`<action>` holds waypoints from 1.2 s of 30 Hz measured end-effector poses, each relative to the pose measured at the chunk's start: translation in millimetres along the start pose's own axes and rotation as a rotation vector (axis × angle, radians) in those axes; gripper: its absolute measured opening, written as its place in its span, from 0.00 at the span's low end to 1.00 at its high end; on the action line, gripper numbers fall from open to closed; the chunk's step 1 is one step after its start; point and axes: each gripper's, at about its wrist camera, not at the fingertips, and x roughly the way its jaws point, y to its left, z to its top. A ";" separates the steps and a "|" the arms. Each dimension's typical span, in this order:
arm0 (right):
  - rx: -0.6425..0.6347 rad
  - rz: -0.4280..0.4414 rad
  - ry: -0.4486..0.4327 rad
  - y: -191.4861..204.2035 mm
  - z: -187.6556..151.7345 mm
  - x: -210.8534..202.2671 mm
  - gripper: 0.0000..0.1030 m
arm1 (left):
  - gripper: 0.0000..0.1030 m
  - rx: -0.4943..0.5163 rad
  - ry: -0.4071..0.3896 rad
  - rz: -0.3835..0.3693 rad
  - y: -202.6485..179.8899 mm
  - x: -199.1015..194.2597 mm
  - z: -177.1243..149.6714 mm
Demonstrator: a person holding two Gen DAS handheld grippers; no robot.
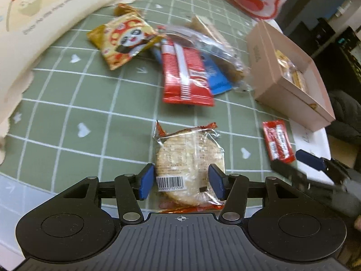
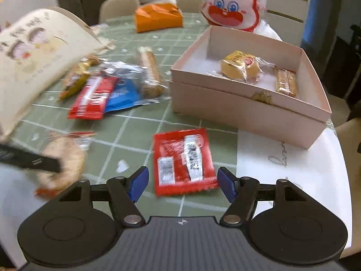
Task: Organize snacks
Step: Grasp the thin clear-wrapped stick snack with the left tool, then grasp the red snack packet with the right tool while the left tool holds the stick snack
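My left gripper point(image 1: 181, 181) is open, its blue pads either side of a wrapped round rice cracker point(image 1: 189, 162) lying on the green checked cloth; whether the pads touch it I cannot tell. My right gripper point(image 2: 182, 181) is open, its pads flanking a small red wafer packet point(image 2: 182, 160) flat on the cloth. That packet also shows in the left wrist view point(image 1: 278, 143). The pink box point(image 2: 248, 110) stands behind it at right and holds a yellow wrapped cake point(image 2: 240, 66) and a biscuit bar point(image 2: 285, 81).
A pile of snacks lies mid-table: a large red wafer pack point(image 1: 186, 74), a blue packet point(image 2: 121, 94), a panda packet point(image 1: 124, 38), a clear-wrapped biscuit bar point(image 2: 149, 72). A cream bag point(image 2: 38, 56) stands left, an orange pack point(image 2: 158, 17) and a cartoon bag point(image 2: 232, 6) behind.
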 end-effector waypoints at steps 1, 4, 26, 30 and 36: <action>-0.025 0.013 -0.014 3.1 -3.0 -7.0 0.66 | 0.56 -0.001 0.006 -0.008 0.6 0.0 0.5; -0.107 0.059 -0.030 24.2 -3.0 -13.3 0.66 | 0.55 -0.034 0.007 -0.031 8.6 -2.6 1.9; -0.177 0.087 -0.029 55.3 -5.8 -3.1 0.56 | 0.55 0.010 -0.056 -0.229 -19.6 -27.0 7.0; -0.152 0.064 -0.019 45.4 -9.8 -3.9 0.56 | 0.43 0.068 -0.018 -0.231 -43.6 -16.0 8.3; -0.132 0.048 -0.020 37.0 -19.9 -7.6 0.56 | 0.22 0.134 -0.023 -0.140 -59.0 -1.1 12.7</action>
